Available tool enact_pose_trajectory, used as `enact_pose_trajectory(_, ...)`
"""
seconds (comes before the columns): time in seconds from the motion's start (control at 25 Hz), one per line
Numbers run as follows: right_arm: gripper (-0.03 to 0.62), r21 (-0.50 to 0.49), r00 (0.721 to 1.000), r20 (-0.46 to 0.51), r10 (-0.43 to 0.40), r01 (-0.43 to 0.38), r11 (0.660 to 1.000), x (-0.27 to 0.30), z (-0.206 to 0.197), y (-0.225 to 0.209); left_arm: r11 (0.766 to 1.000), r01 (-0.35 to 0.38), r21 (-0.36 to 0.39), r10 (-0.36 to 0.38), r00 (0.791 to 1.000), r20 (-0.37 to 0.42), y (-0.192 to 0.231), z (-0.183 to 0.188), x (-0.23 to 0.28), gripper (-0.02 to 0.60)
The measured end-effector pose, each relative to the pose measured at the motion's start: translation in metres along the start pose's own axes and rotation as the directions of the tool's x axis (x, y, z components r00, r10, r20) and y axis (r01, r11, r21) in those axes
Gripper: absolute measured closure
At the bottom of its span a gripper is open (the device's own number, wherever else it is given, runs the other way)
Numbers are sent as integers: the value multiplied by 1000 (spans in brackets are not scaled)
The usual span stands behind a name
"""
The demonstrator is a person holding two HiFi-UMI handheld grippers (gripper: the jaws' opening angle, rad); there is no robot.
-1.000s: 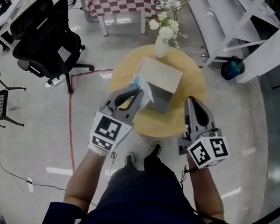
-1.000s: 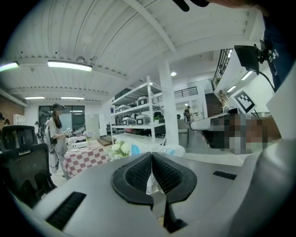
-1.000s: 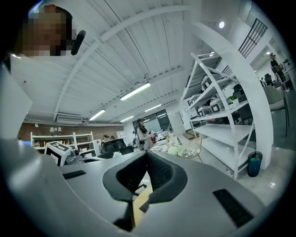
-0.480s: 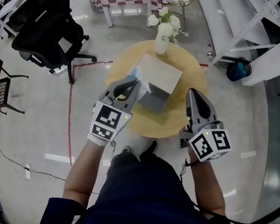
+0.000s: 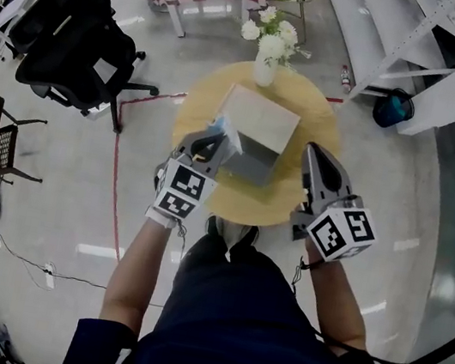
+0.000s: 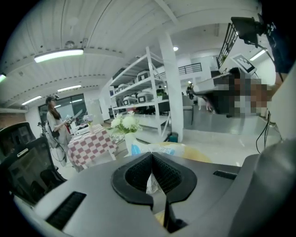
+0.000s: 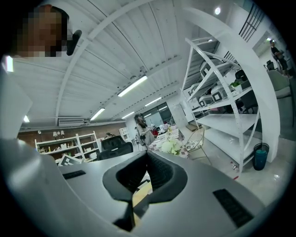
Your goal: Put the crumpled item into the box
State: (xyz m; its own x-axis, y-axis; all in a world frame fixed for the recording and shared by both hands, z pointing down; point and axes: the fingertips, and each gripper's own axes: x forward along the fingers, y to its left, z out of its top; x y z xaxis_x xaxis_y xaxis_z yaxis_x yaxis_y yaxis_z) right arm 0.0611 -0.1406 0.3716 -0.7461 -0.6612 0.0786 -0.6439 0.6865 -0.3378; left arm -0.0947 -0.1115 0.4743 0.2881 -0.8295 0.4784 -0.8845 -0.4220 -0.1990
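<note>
— Where was the crumpled wrapper (image 5: 226, 128)?

— Pinched between the closed left tongs (image 5: 218, 137) (image 6: 151, 155), a crinkly white-and-blue wad at the near left corner of the square box (image 5: 260, 121).

— And the right tongs (image 5: 312, 152) (image 7: 147, 153)?

— Their ribbed black pads (image 7: 162, 172) were pressed together on nothing, just right of the box, over the round yellow worktop (image 5: 314, 114). A white vase (image 5: 264, 72) of flowers stood behind.
</note>
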Motion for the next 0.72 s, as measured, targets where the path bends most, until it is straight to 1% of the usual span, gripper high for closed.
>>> enact_pose_trajectory(0.32, 592, 37, 998, -12, -67, 68, 997, 10, -8, -14, 995, 89, 53, -84, 991, -106, -2, -34, 39, 564)
enact_pose_trajectory(0.56, 592, 70, 994, -24, -108, 110, 992, 10, -20, -23, 983, 156, 99, -138, 975, -175, -11, -61, 65, 564)
enact_pose_trajectory(0.72, 592, 74, 991, -31, -127, 129, 989, 10, -24, -29, 974, 187, 129, -155, 961, -227, -16, -81, 80, 564)
